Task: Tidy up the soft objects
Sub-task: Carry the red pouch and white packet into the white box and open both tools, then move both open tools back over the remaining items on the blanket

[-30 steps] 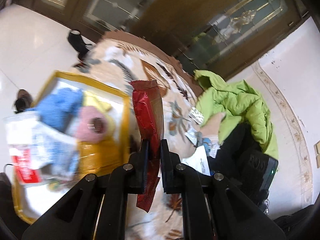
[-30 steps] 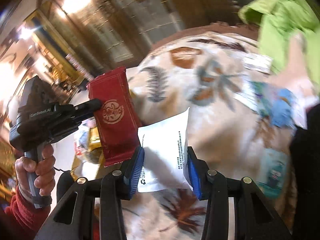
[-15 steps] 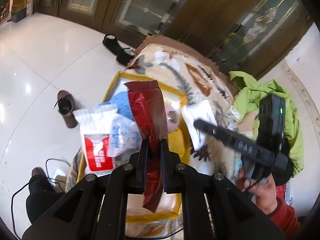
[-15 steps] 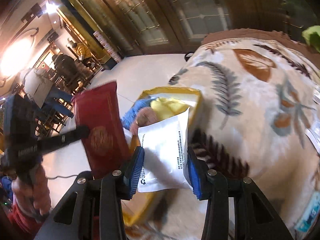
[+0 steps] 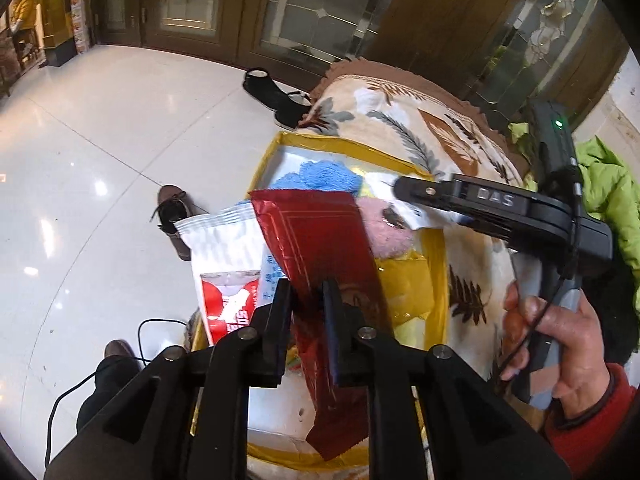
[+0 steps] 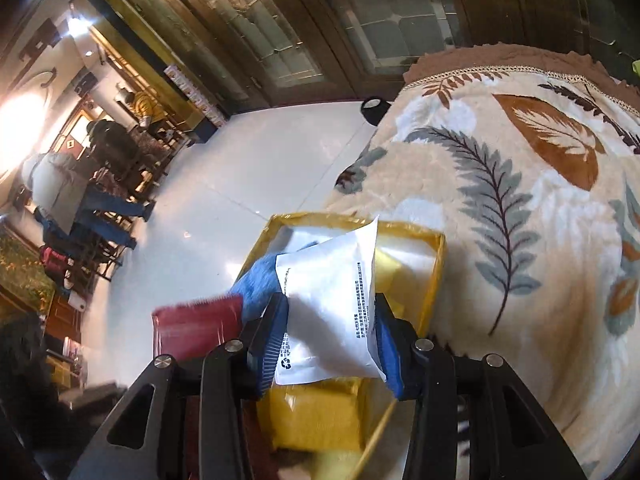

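A: What does the left tool [image 5: 306, 300] carry?
B: A red foil packet [image 5: 320, 248]; its jaws have just been opening, the packet between them, above the yellow box [image 5: 438, 280].
A: And the right tool [image 6: 332, 344]?
B: It clamps a white pouch [image 6: 332, 312] over that box, beside the blue towel [image 6: 256, 286].

Red foil packet [image 5: 316, 248]; white pouch [image 6: 332, 312], black print; yellow-rimmed box [image 5: 438, 280]; blue towel [image 5: 320, 176]; cream blanket [image 6: 520, 200], grey and brown leaves noted.

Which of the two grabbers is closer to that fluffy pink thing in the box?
Right. The right gripper hangs just over the pink thing; the left gripper sits further back.
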